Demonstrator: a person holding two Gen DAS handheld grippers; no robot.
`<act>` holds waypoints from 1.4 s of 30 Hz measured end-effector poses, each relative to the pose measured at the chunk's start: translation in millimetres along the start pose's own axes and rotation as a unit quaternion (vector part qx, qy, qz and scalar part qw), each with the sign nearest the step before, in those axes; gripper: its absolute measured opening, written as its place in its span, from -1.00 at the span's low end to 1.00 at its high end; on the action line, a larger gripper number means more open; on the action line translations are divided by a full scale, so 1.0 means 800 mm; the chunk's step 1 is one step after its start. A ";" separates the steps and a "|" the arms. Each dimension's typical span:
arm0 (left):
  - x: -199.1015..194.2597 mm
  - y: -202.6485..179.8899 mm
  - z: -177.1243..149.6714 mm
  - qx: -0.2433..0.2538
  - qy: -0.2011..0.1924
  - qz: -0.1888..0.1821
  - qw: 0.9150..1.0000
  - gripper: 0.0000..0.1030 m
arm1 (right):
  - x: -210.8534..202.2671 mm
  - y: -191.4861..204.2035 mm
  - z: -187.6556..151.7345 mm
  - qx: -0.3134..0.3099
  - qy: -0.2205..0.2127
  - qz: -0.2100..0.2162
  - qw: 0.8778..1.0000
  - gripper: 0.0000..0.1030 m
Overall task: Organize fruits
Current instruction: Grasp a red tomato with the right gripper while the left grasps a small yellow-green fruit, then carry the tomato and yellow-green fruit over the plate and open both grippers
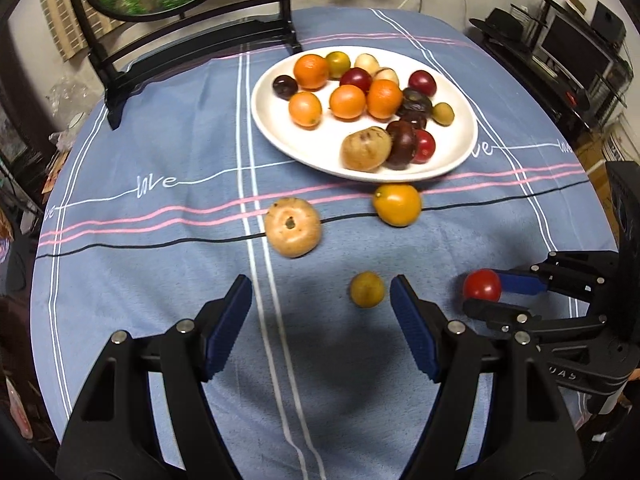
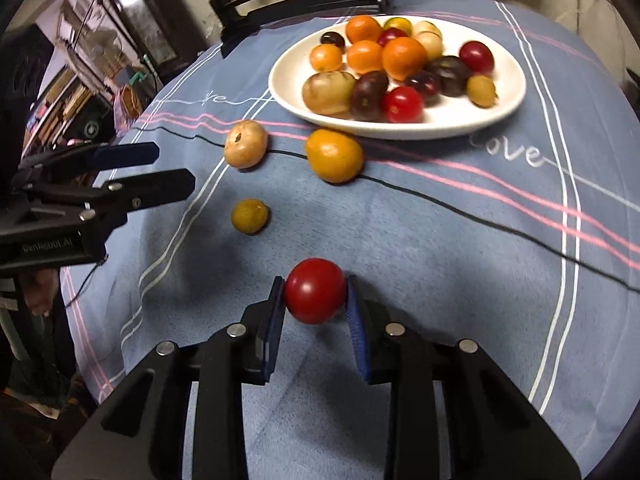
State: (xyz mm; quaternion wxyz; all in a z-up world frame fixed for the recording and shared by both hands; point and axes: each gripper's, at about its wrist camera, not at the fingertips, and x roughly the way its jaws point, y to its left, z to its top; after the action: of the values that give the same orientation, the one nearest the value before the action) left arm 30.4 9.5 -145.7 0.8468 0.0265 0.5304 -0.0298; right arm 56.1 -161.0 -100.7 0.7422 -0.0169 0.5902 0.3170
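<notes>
Fruit sorting, mostly done by the look of it. White plate [image 1: 272,120], toward the far edge of the worktop [image 1: 160,280]: holds most of the fruit, namely oranges, dark plums, red fruits, small green-yellow ones and a brown speckled one.

Off the plate, on the blue striped cloth:
- yellow-orange fruit [image 1: 397,205], just beside the plate's near rim.
- pale tan round fruit [image 1: 293,227] with a dimple, near the middle of the worktop.
- small olive-yellow fruit [image 1: 367,289], nearer the front edge.
- red tomato-like fruit [image 2: 315,290], clenched between the pads of the right hand-held gripper [image 2: 315,296], near the front edge and not yet at the plate.

Left hand-held gripper [image 1: 320,316]: released, jaws spread, nothing between them; the olive-yellow fruit lies just beyond its right finger.

Judged remaining: four fruits to bring in.

Hard to make out: exact fruit kinds; whether the held fruit is off the cloth; the people's hands; the worktop's near edge, hidden behind the gripper bodies.
</notes>
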 end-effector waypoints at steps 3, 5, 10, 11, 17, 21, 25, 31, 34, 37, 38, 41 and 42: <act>0.011 -0.003 -0.002 0.007 0.006 0.002 1.000 0.42 | 0.000 -0.003 -0.005 0.008 0.000 0.004 1.000 -0.41; 0.019 0.000 -0.006 0.010 0.006 0.003 1.000 0.42 | 0.003 -0.005 -0.008 0.013 0.003 0.000 1.000 -0.41; 0.028 0.005 -0.027 0.025 0.003 -0.015 1.000 0.42 | 0.009 -0.010 -0.013 0.026 0.001 0.003 1.000 -0.41; 0.034 0.003 -0.030 0.031 0.008 -0.017 0.999 0.42 | 0.011 -0.012 -0.013 0.030 0.002 0.006 1.000 -0.41; 0.069 -0.020 -0.016 0.043 0.024 -0.031 0.998 0.42 | 0.012 -0.016 -0.008 0.039 0.002 0.009 0.999 -0.41; 0.087 -0.021 -0.007 0.037 0.037 -0.033 0.998 -0.34 | 0.005 -0.020 -0.005 0.044 -0.004 0.005 0.999 -0.41; 0.070 -0.016 0.000 0.033 0.034 -0.047 0.998 -0.51 | -0.004 -0.020 -0.006 0.048 -0.011 0.004 0.999 -0.41; 0.023 -0.021 0.006 0.035 -0.005 -0.045 0.998 -0.52 | -0.010 -0.007 -0.008 0.037 -0.011 0.001 0.999 -0.41; 0.004 -0.022 0.003 0.033 -0.018 -0.039 0.999 -0.52 | -0.016 0.002 -0.010 0.031 -0.016 0.001 0.999 -0.41; -0.015 -0.015 0.000 0.022 -0.029 -0.042 0.998 -0.52 | -0.026 0.009 -0.010 0.028 -0.025 0.005 0.999 -0.41; -0.025 -0.011 -0.001 0.015 -0.035 -0.046 0.998 -0.52 | -0.032 0.013 -0.010 0.026 -0.031 0.005 0.999 -0.41; -0.047 -0.005 -0.001 0.004 -0.053 -0.046 0.998 -0.52 | -0.051 0.020 -0.007 0.020 -0.049 0.007 0.999 -0.41; -0.054 -0.005 0.000 0.005 -0.059 -0.044 0.997 -0.52 | -0.061 0.023 -0.005 0.016 -0.058 0.007 0.998 -0.41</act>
State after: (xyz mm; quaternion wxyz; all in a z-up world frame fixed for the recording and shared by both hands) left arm 11.3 6.9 -106.8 0.8746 0.0058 0.4796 -0.0711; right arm 39.0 -169.9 -52.4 0.7731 0.0178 0.5516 0.3128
